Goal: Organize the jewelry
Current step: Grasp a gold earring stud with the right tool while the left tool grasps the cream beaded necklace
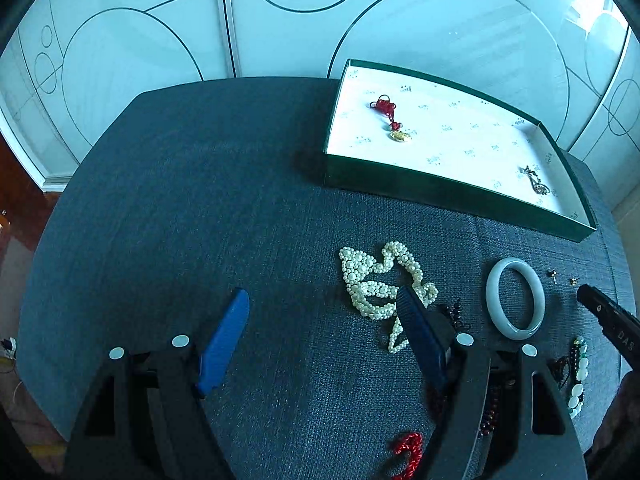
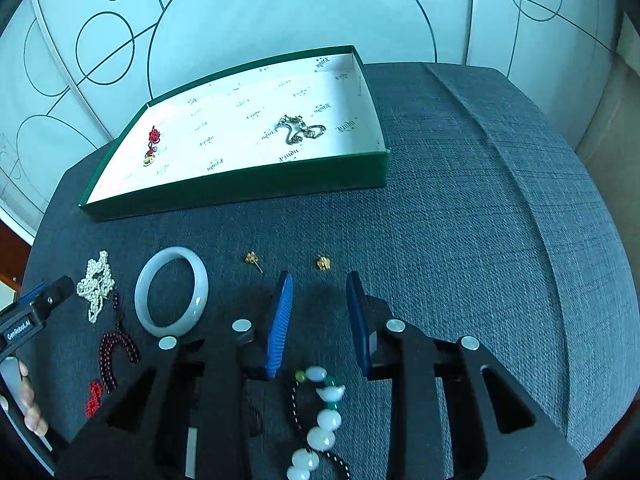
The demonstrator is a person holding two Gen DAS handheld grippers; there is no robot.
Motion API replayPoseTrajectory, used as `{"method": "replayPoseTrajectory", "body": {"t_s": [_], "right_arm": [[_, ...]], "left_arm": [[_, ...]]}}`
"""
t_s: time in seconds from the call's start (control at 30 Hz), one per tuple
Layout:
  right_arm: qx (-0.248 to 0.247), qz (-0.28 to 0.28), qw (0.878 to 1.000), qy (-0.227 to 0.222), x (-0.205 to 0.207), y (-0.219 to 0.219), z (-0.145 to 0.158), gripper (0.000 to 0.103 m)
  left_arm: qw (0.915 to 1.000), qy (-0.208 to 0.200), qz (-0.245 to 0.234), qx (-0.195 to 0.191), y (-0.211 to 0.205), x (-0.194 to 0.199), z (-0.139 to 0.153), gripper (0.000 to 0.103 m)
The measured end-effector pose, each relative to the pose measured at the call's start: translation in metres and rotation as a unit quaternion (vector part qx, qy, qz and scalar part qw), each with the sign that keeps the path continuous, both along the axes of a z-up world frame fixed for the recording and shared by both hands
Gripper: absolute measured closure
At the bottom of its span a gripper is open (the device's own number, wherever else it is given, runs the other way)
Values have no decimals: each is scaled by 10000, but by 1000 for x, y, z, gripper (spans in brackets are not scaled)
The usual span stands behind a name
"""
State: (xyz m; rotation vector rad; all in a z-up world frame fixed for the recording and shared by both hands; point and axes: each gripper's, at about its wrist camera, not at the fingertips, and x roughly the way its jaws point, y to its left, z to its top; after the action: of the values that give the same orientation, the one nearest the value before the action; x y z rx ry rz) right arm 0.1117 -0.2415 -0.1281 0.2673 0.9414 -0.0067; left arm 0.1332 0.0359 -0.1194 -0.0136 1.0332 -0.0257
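Two gold earrings (image 2: 251, 258) (image 2: 322, 262), one jade bangle (image 2: 172, 292), two claws (image 1: 322, 312) (image 2: 320, 292)

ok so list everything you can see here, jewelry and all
tray: one, green with white lining, back of cloth
red knot charm: one, red and gold, in tray
metal chain piece: one, silvery, in tray
pearl necklace: one, white, heaped on cloth
bangle: one, pale jade, beside pearls
ear studs: two, gold, before tray
dark bead string: one, maroon with red tassel
stone bead bracelet: one, white and green
cloth: one, grey-blue
left hand-held gripper: open, by pearls
right hand-held gripper: open, near a stud
fingers: on left handle
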Motion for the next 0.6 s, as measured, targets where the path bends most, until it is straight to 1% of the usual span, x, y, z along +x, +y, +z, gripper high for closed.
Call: {"method": "replayPoseTrajectory", "body": {"t_s": [0.3,0.47,0.57,0.6], "right_arm": [[-63,-16,10000,64,14,2,-8,78],[-250,4,9997,41,18,6,-9,84],[-486,17,9988,10,16,9,-9,90],[-558,6,9984,-5,15,10,-10,94]], "left_arm": [[9999,38,112,48,4,5,-4,28],[9999,75,93,70,3,7,-7,28],[9999,91,95,70,2,7,-8,28],[9999,101,90,64,2,8,-8,28]]}}
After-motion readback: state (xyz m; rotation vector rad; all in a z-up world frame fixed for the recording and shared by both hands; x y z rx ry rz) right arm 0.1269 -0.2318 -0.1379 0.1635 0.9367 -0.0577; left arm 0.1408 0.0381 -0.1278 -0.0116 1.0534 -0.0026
